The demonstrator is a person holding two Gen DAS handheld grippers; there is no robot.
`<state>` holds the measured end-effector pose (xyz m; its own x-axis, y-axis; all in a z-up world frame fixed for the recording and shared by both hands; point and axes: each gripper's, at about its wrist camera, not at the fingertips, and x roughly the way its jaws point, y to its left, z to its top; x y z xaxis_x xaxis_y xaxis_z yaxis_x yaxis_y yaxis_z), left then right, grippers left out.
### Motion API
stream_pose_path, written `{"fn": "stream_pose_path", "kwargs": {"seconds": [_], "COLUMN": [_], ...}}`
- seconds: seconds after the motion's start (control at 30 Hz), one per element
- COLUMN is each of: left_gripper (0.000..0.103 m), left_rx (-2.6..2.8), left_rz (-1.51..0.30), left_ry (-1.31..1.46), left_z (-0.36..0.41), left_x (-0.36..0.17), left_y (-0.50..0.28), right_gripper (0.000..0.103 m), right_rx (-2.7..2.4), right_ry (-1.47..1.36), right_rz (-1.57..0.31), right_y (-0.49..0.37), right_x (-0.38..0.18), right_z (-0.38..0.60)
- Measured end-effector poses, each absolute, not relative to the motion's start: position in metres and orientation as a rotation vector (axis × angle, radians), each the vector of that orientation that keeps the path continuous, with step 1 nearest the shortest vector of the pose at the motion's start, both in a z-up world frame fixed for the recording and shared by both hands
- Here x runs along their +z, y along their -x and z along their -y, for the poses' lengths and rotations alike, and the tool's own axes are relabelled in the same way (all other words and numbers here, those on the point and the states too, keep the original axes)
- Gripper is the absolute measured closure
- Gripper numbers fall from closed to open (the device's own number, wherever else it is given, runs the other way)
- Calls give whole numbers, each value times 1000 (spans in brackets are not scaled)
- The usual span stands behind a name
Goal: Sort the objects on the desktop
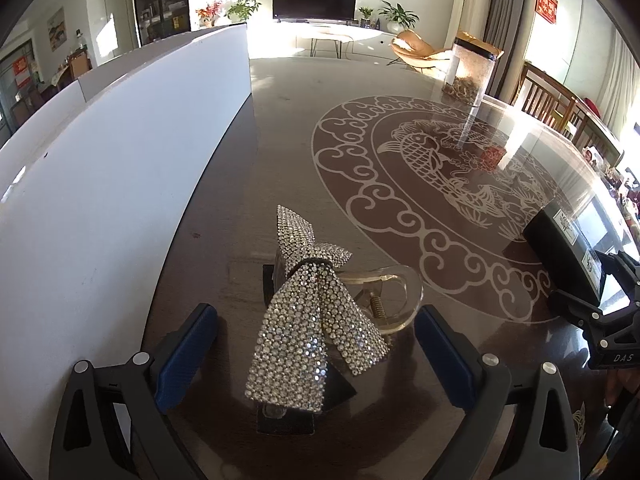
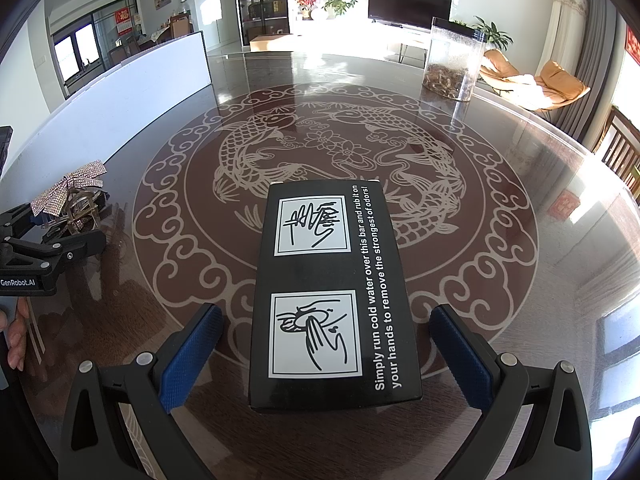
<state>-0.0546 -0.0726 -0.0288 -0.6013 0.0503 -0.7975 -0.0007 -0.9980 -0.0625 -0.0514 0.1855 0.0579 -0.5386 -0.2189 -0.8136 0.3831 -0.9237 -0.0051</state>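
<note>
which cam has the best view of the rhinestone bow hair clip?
Left wrist. The rhinestone bow hair clip fills the centre there, between the open left gripper fingers, its clear claw and spring visible. The right wrist view shows it small at the far left edge, partly behind the left gripper.
</note>
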Motion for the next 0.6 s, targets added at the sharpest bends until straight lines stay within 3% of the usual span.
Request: {"fn": "stream_pose_path", "kwargs": {"seconds": [0.03,0.07,0.33,0.47,0.6], "left_gripper": [49,53,55,55,55], "left_rx": [2797,2803,2754,2733,2720], "left_rz": [75,52,-10,-91,-57], "left_ry": [1362,1360,1334,1314,1318], "left_z": [73,73,55,40,43], "left_x": [-27,-27,-28,-28,-28], "left_y": [54,53,37,35,35], "right_gripper": [0,0,0,0,0], "right_rx": [-2475,-2474,-2413,-2367,-2325], "right_ry": [-1272,-1271,-1258,-1325,-1374], "right_rz": [-259,-257,-90,-148,-188], "right_y": [52,52,54,60,71], "right_x": [58,58,64,65,66], "right_z": [-186,-186,-203,-199,-193]}}
